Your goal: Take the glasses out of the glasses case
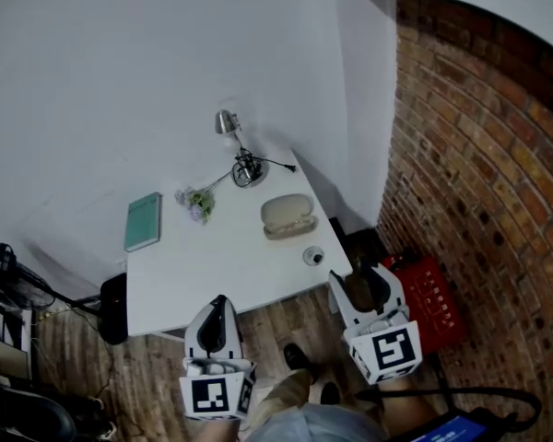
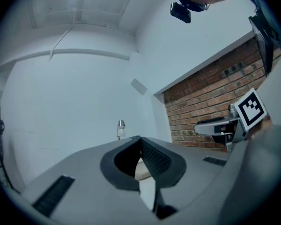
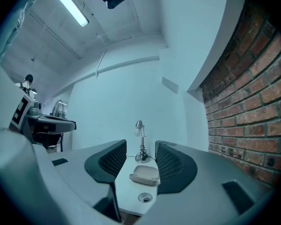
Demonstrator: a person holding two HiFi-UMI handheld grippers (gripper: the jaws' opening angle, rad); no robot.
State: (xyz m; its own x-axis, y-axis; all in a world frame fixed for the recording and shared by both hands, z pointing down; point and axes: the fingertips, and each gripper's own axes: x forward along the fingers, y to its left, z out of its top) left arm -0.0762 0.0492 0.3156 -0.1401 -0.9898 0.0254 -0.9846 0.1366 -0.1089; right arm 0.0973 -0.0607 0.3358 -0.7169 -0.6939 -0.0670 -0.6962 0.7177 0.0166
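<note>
Case [image 1: 288, 215] lies apparently closed toward the table's [image 1: 212, 274] right side, both grippers well short; right gripper [image 1: 359, 282] jaws spread, left gripper [image 1: 218, 304] tips pressed together, empty; operator should probably pin the base, then lift the lid gently.

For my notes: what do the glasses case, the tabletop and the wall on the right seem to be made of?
The glasses case looks like matte beige hard plastic or leatherette, I cannot tell which: a rounded clamshell with a seam. The tabletop is smooth, even white, probably laminate or painted board. The wall is bare red brick with visible mortar lines.
</note>
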